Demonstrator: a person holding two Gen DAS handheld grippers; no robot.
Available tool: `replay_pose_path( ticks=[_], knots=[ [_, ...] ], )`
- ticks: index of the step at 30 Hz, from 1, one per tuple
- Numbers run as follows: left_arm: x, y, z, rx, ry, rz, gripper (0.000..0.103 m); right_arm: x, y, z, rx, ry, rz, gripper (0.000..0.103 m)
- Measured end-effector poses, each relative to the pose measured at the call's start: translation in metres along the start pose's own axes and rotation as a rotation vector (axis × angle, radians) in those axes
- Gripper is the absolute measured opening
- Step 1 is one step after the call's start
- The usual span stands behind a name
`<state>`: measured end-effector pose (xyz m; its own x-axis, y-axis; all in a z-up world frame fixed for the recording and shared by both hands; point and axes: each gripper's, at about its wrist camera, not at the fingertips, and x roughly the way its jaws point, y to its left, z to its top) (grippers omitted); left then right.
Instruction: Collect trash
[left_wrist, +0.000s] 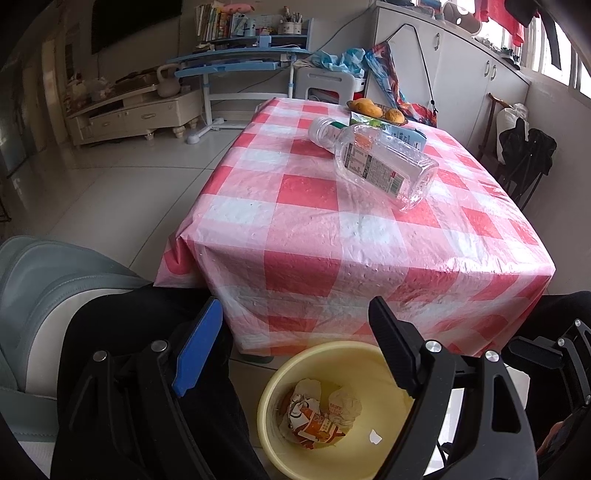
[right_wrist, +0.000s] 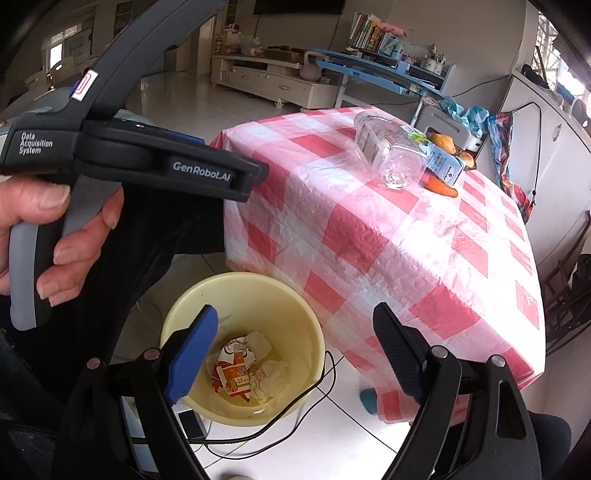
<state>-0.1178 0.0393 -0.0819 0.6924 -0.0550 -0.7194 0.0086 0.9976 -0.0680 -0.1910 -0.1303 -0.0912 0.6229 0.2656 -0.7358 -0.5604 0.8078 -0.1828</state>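
Yellow bin w/ crumpled wrappers on floor, both grippers wide apart & empty above.

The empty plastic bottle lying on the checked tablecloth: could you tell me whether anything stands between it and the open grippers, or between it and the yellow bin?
Nothing visible does. The plastic bottle lies alone on bare cloth, the carton and fruit behind it. The yellow bin stands open on the floor.
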Motion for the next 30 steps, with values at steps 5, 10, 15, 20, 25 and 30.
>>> replay_pose_path(
  ticks=[5,10,15,20,25,30],
  knots=[
    [0.000,0.000,0.000,-0.005,-0.001,-0.005,0.078,0.001,0.002,0.000,-0.012,0.007,-0.001,0.082],
    [-0.002,0.005,0.001,-0.031,-0.001,-0.020,0.078,0.004,0.009,0.001,-0.035,0.018,-0.003,0.082],
    [-0.001,0.005,0.002,-0.029,0.000,-0.020,0.078,0.003,0.010,0.003,-0.032,0.014,0.003,0.082],
    [-0.001,0.006,0.002,-0.028,0.001,-0.020,0.078,0.003,0.014,0.005,-0.039,0.010,0.010,0.083],
    [-0.001,0.006,0.002,-0.027,0.000,-0.020,0.079,0.003,0.015,0.005,-0.040,0.008,0.011,0.083],
    [-0.001,0.006,0.003,-0.027,0.001,-0.020,0.079,0.002,0.015,0.005,-0.039,0.008,0.009,0.083]
  ],
)
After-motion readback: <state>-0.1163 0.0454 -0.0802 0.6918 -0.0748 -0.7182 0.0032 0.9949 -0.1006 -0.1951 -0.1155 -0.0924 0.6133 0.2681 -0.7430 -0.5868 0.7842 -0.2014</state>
